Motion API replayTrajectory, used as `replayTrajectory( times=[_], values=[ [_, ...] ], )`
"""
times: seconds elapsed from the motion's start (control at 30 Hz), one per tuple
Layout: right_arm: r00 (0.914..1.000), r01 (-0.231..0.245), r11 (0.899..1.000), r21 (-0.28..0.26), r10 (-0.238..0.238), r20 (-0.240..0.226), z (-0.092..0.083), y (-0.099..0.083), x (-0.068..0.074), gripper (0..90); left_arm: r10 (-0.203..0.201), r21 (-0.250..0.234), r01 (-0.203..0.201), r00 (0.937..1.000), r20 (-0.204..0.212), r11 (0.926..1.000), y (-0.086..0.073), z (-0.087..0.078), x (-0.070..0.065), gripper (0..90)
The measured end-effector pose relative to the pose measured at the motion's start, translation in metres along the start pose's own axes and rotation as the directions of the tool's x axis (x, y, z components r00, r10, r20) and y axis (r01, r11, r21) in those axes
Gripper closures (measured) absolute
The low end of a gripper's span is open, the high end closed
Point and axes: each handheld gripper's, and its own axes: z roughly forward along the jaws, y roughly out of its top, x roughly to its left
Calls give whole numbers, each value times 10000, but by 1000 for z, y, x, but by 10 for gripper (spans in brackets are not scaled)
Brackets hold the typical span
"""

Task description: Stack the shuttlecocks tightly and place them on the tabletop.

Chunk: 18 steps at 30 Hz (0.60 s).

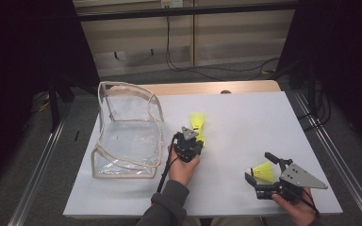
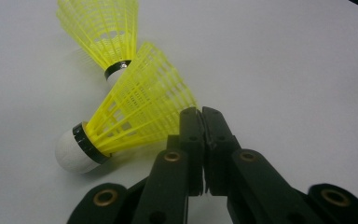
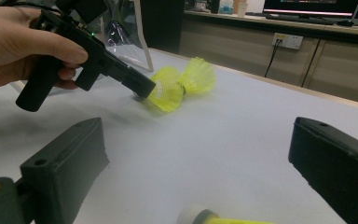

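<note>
The left gripper (image 2: 202, 112) is clenched on the near shuttlecock (image 2: 135, 109)'s skirt rim. It should be lifted gently. The right gripper (image 1: 259, 168) is spread around another shuttlecock (image 1: 262, 171).

A white sheet covers the bench (image 1: 245, 113), whose wooden edge (image 1: 202, 87) shows at the far side, beyond the left claw (image 1: 199, 141). Grey floor (image 1: 226, 70) lies beyond it, crossed by black cables (image 1: 179, 63) that hang down pale wooden wall panels (image 1: 240, 35). Dark drapes (image 1: 23, 56) flank both sides. Metal rails (image 1: 37, 165) run along the floor beside the bench.
</note>
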Motion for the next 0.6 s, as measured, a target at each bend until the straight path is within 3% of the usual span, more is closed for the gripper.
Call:
replayTrajectory(
  times=[0.17,0.23,0.43,0.53,0.6],
  values=[
    [10000,-15,10000,25,15,19,0,0,0,33,-63,-101,64,9999,98,9999,-1,-2,-2,863],
    [10000,-9,10000,19,9,-5,0,0,0,33,89,35,-90,9998,168,10000,-1,-3,-2,859],
    [10000,38,10000,-5,-38,14,0,0,0,33,-170,-145,173,9996,247,9997,-5,-3,-2,840],
    [10000,-10,10000,18,10,13,0,0,0,33,30,53,-31,9996,284,10000,-7,-6,-1,831],
    [10000,-1,10000,19,1,5,0,0,0,33,-39,-73,41,9996,292,10000,-8,-6,-2,822]
  ],
)
